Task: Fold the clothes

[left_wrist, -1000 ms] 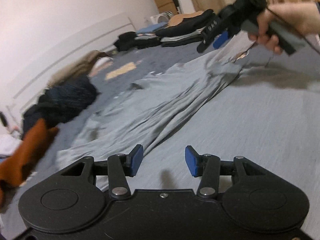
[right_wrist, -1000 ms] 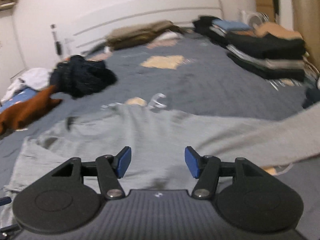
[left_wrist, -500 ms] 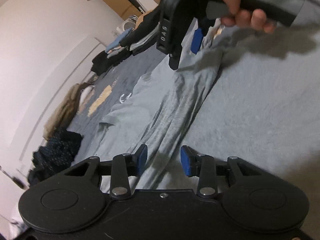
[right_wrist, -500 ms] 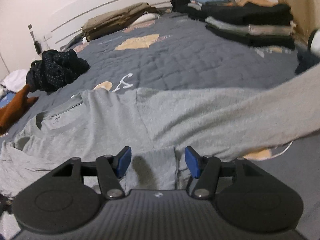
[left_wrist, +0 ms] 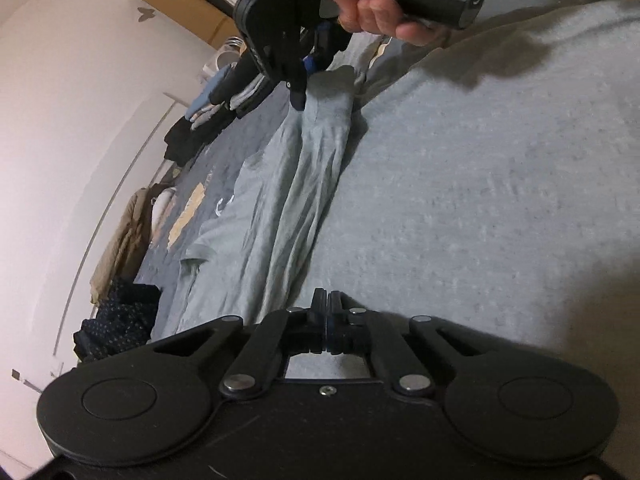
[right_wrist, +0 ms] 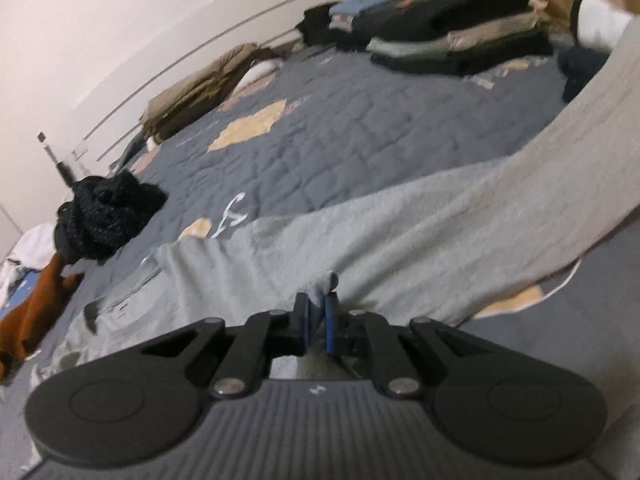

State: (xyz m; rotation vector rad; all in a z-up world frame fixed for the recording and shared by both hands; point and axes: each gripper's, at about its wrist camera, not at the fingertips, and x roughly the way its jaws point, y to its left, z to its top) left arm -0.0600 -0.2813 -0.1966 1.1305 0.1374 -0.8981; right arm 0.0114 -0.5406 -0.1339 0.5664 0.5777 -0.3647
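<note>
Gripping now: both grippers are pinching the grey shirt [right_wrist: 400, 240], which lies spread across the near side of the bed [right_wrist: 360, 128].
Right gripper [right_wrist: 317, 322]: jaws closing, blue pads narrow, with a small nub of grey cloth bunched between them and poking up at 12 o'clock of the tips.
Left gripper [left_wrist: 327, 322]: jaws drawn fully together at the shirt's near edge; whether cloth sits between them I cannot tell, since the tips hide it.
Shirt's lie: from the left wrist view it runs away toward 11 o'clock in long loose folds, up to where a hand [left_wrist: 360, 4] holds the other gripper.
Handling, as I judge it: light, limp knit; it will sag and stretch between two holds, not slide or break.
Where to hold: hem or side-seam corners, well apart, so the panel lifts flat.
Risk: a thin pinch could slip out, or catch one layer only.
Elsewhere: stacked clothes [right_wrist: 440, 32] at 1 o'clock, a dark bundle [right_wrist: 108, 216] at 9 o'clock.
</note>
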